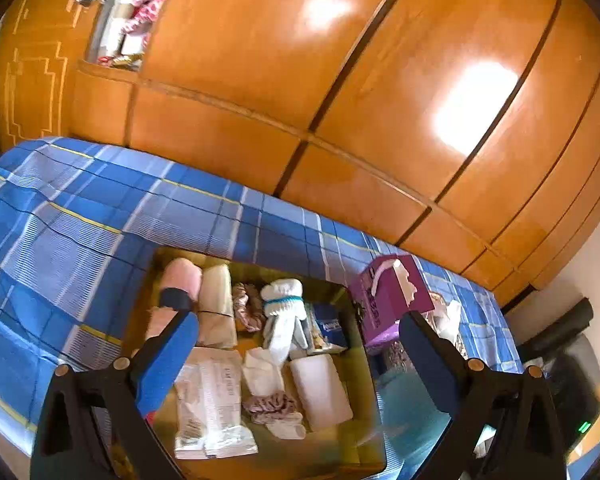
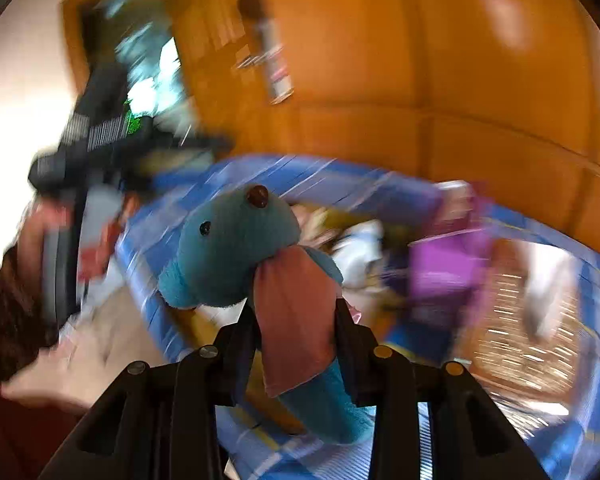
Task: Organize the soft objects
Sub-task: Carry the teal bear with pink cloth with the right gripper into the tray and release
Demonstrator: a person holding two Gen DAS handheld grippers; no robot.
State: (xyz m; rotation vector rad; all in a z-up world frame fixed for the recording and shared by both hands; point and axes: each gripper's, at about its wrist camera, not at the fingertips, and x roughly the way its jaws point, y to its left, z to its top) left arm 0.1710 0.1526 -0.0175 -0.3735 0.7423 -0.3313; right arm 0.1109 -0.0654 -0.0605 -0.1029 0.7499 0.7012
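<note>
The right gripper (image 2: 296, 320) is gripping a teal plush bear (image 2: 236, 248) by its body, the jaws narrowed on it and on the pinkish-brown cloth (image 2: 296, 312) hanging at its neck. The toy's long axis is running along the jaws, head pointing away from the camera and legs trailing back toward it. Beyond the bear, the yellow storage tray (image 1: 364, 364) is lying on the blue plaid bed (image 1: 100, 208), ahead and slightly right of the toy's head, so the carrying hand appears to be the nearer one for a drop there.

The left gripper (image 1: 300, 344) is hovering over the same tray with its jaws spread wide and nothing between them. Below it are lying rolled pink and cream towels (image 1: 200, 300), a tied white sock bundle (image 1: 284, 316), scrunchies and flat packets. A purple tissue box (image 1: 388, 300) is standing just right of the tray.

The right wrist view is heavily smeared by motion: the tray's contents, the woven basket (image 2: 516, 320) at far right and the dark device at left are hard to make out. Free room for the bear inside the tray cannot be judged.
</note>
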